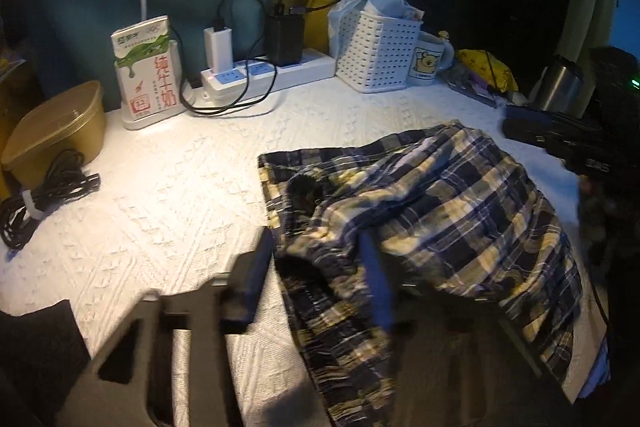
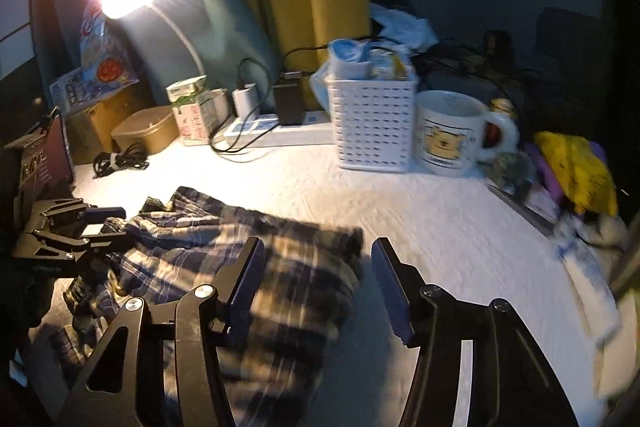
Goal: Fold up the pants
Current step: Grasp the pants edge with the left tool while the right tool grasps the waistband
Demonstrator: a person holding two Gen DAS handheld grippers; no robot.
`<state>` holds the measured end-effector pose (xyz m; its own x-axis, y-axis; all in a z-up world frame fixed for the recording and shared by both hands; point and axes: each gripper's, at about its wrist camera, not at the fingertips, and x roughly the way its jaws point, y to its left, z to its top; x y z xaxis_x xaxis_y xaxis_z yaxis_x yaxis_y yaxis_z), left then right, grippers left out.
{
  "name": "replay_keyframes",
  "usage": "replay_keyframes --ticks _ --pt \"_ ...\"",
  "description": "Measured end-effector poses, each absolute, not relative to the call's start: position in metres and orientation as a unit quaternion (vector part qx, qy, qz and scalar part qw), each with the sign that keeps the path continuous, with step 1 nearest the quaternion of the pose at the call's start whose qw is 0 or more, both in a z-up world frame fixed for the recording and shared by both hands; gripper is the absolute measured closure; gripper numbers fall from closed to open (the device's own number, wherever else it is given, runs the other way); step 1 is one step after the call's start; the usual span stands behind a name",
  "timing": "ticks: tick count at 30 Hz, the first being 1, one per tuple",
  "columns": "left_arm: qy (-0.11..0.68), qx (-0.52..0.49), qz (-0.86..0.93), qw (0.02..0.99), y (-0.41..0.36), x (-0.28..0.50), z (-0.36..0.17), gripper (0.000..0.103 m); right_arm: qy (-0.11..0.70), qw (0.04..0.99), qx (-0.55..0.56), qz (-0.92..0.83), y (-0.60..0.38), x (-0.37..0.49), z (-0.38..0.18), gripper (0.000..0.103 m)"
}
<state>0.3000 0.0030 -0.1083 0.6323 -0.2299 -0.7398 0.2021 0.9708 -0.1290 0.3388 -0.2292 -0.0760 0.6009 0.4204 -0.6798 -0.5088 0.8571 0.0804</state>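
The desk carried the plaid pants at lower centre, long axis toward lower right. The left gripper pinched their near bunched edge. The right gripper, jaws apart and empty, straddled their right edge.

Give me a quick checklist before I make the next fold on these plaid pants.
1. Pants lying flat: not ok, bunched and creased.
2. Left tongs gripping cloth: cannot tell; fabric sits between them, contact unclear.
3. Right tongs free: ok, open over the pants' edge.
4. Room to fold: ok, bare white cover separates the pants from the basket and mug.
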Motion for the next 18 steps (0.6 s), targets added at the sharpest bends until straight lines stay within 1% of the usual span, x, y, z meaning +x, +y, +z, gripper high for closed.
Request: replay_keyframes --ticks 3,7,9,10,11,14,18 --pt "0.403 -0.015 -0.124 0.907 0.001 0.299 -0.105 0.079 0.368 0.878 -0.076 0.296 -0.213 0.348 -0.081 0.045" --pt "0.387 -0.012 -0.127 0.913 0.002 0.298 -0.097 0.084 0.376 0.859 -0.102 0.331 -0.194 0.350 -0.089 0.045" --pt "0.381 -0.009 -0.129 0.916 0.002 0.298 -0.094 0.085 0.384 0.849 -0.130 0.338 -0.183 0.349 -0.097 0.063" --pt "0.379 -0.009 -0.129 0.916 0.002 0.299 -0.092 0.085 0.389 0.846 -0.142 0.334 -0.179 0.349 -0.102 0.080" --pt "0.377 -0.010 -0.130 0.917 0.002 0.299 -0.091 0.085 0.393 0.845 -0.148 0.332 -0.177 0.349 -0.105 0.093" --pt "0.368 -0.012 -0.132 0.920 0.002 0.302 -0.086 0.085 0.388 0.846 -0.163 0.328 -0.173 0.345 -0.106 0.100" --pt "0.359 -0.017 -0.134 0.923 0.005 0.307 -0.078 0.085 0.362 0.861 -0.165 0.316 -0.175 0.342 -0.092 0.101"
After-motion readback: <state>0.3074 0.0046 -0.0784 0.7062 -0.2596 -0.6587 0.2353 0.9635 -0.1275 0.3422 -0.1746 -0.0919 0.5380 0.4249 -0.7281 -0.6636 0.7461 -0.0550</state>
